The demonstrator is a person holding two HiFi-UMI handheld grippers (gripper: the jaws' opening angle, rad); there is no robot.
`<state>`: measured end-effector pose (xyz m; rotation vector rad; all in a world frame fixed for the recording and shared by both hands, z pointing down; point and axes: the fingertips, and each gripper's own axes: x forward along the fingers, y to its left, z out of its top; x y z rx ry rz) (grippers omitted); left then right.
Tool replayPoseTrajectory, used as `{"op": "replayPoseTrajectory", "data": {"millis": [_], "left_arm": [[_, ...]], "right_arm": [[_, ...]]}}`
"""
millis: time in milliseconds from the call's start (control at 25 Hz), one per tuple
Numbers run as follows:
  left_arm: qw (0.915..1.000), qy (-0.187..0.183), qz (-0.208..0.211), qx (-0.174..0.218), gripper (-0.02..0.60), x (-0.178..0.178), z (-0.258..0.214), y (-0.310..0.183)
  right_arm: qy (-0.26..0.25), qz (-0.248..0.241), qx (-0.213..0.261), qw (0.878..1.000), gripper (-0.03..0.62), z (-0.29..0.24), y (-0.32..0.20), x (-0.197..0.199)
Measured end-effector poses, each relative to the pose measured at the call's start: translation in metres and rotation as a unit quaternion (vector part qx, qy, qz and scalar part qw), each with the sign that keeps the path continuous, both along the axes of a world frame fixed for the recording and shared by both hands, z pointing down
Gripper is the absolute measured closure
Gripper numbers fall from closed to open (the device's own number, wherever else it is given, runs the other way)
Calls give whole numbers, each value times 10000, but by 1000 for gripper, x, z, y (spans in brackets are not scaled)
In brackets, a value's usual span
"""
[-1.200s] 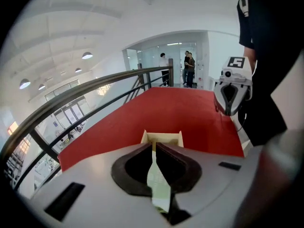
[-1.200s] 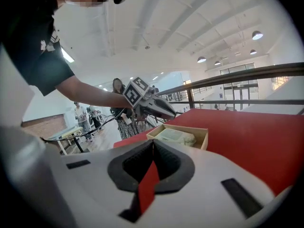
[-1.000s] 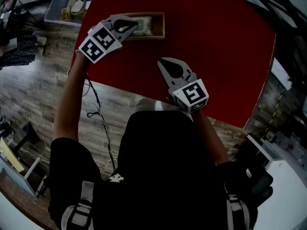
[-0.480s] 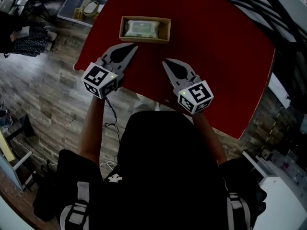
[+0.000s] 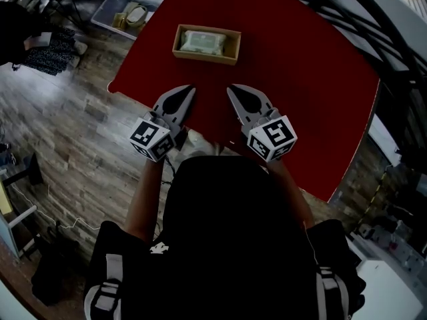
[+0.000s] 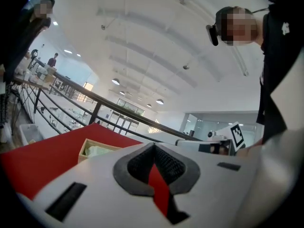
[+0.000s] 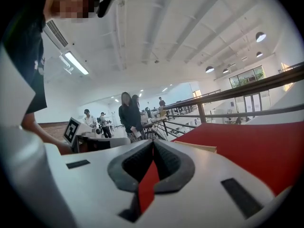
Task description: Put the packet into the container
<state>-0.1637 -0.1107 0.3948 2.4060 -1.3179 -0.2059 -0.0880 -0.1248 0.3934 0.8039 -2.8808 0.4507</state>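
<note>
A pale green packet (image 5: 201, 41) lies flat inside the shallow wooden container (image 5: 230, 47) at the far side of the red table (image 5: 300, 65). My left gripper (image 5: 189, 89) and right gripper (image 5: 231, 89) hover side by side over the table's near edge, well short of the container, both pointing toward it. Each is shut with nothing between its jaws. In the left gripper view the shut tips (image 6: 153, 145) point over the table, with the container (image 6: 84, 149) and packet (image 6: 99, 151) low at the left. In the right gripper view, past the shut tips (image 7: 153, 142), a strip of the container's wall (image 7: 202, 147) shows.
A clear plastic bin (image 5: 127, 13) with small items stands on the wooden floor beyond the table's left corner. A black railing (image 6: 71, 87) runs behind the table. People (image 7: 127, 114) stand in the background of the right gripper view.
My left gripper has drawn back from over the container to the near edge beside the right gripper, rolling as it came. The packet now lies uncovered in the container. My right gripper shifted only slightly.
</note>
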Motion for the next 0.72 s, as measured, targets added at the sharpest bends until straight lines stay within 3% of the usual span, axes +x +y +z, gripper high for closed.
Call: {"op": "replayPoseTrajectory", "data": {"millis": [200,440,720], "left_arm": [[9999,53,-55,-139,572,5,7,19],[9999,-107,-106,-54,572,1,4,27],[9999,-39,-156,-8,572,3,-1,28]], "right_arm": [[-10,-93,-33,10000,574,1,9,-2],[-38,-109,6,9999,574,-3,15,-6],[14,-176,-38,9998,574,-2,18,-5]]}}
